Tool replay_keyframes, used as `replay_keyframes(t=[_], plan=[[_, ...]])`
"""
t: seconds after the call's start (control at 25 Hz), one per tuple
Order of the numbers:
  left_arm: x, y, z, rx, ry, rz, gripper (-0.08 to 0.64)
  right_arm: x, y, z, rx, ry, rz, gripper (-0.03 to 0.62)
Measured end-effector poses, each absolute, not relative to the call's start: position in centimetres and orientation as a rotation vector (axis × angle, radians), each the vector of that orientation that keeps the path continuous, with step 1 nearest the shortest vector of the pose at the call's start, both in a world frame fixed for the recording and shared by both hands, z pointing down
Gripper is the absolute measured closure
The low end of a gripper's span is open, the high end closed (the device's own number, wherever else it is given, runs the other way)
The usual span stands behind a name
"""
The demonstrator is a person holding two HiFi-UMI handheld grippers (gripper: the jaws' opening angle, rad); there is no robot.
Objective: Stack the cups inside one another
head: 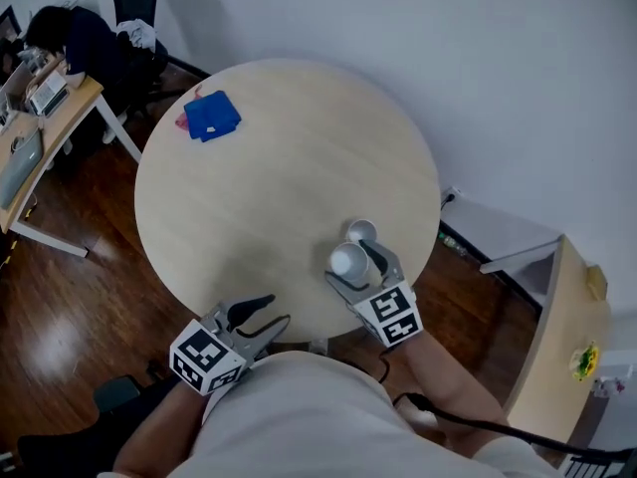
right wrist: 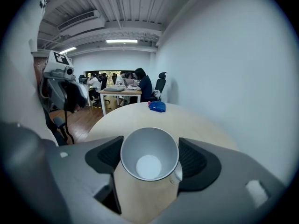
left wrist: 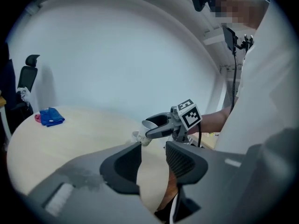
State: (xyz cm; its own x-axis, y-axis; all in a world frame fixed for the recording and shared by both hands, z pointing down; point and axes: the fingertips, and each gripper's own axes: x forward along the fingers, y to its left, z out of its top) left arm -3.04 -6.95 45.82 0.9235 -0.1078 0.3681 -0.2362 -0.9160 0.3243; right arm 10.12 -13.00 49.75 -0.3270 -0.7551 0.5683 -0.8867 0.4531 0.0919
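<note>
A person stands at a round, pale wooden tabletop [head: 269,197], a claw in each hand. The right claw [right wrist: 149,158] pinches a grey cup [head: 348,261] by its sides, lifted and tipped over the near right edge. The cup is empty, showing only its white base. A second cup [head: 361,231] stands on the tabletop just beyond, its contents unclear. The left claw [head: 267,317] hovers spread at the near edge with nothing between its jaws. A blue cloth [head: 211,116] lies at the far left edge. The nesting step seems in hand: the held cup likely needs righting, centring over the second cup, then lowering.
</note>
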Motion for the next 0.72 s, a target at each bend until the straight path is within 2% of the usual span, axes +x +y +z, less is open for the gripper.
replay_keyframes(t=[0.32,0.72], plan=[[-0.1,-7.3,46.1,2.704,-0.253,0.492,0.387,17.7,-15.3,48.8,1.451,-2.101,0.293,0.216],[-1.3,-8.3,46.7,2.650,-0.423,0.516,0.388,19.8,-18.5,51.8,1.407,-2.119,0.319,0.216]])
